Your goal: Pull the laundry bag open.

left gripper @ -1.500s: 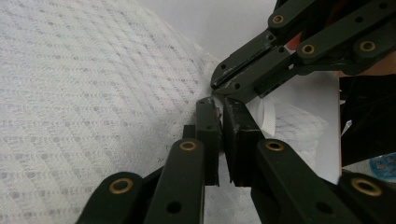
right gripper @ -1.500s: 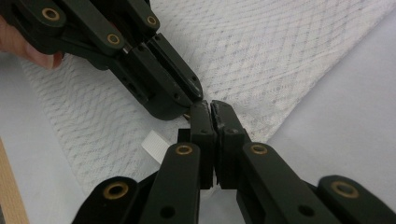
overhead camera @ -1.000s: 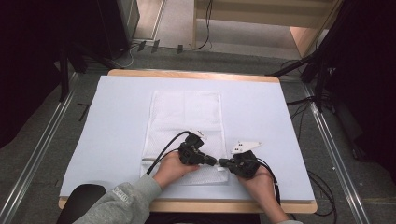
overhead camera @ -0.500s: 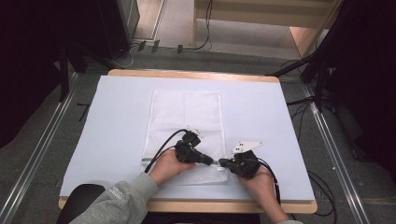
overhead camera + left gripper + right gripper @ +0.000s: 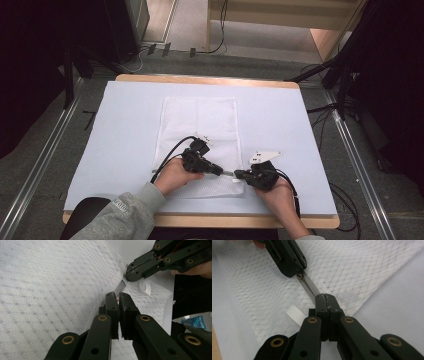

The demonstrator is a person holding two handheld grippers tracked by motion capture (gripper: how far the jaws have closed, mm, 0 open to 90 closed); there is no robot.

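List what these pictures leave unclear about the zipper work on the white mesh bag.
- Zipper pull: left gripper view, hidden between the left gripper's closed black jaws.
- Zipper end on the white mesh bag: right gripper view, covered by the right gripper.
- Metal zipper: high view, too small for detail.
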